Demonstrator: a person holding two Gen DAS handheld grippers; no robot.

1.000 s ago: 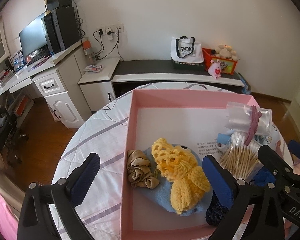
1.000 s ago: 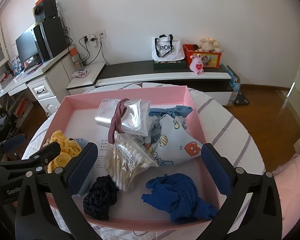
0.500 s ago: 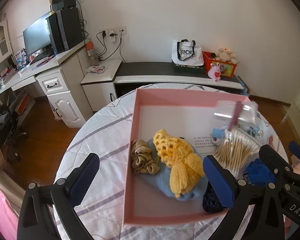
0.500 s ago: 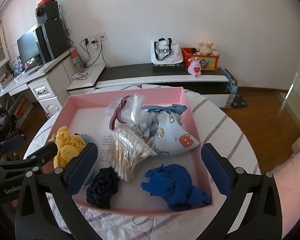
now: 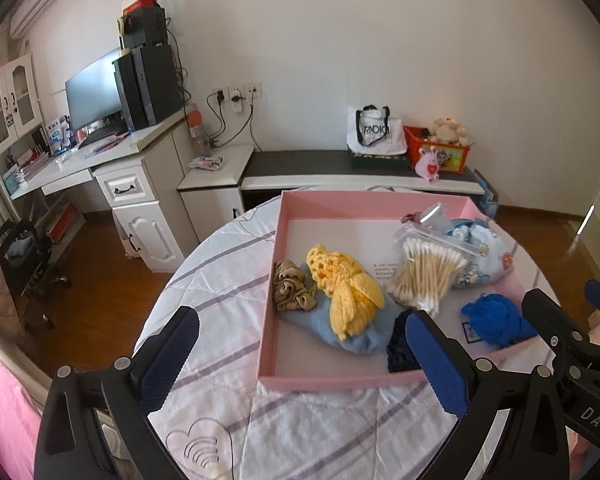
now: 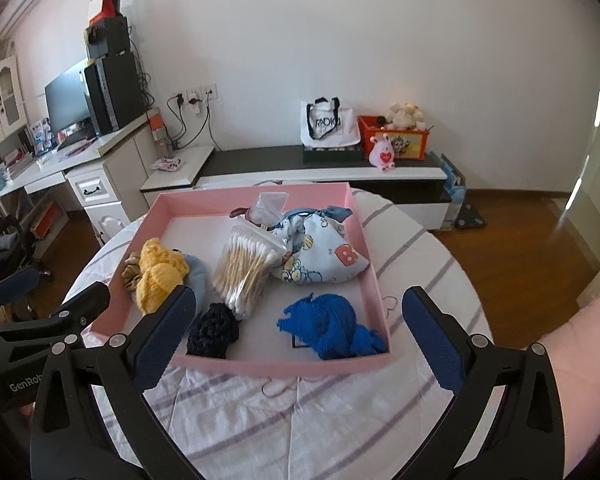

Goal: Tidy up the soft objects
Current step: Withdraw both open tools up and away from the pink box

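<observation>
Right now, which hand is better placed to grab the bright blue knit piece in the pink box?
Right. The right tongs hang open, with the blue knit piece between their fingers in view. The left tongs face the box's yellow-knit side.

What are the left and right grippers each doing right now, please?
Left gripper: open, holding nothing, above the near left corner of the pink cardboard box.
Right gripper: open, holding nothing, above the box's near edge.
</observation>
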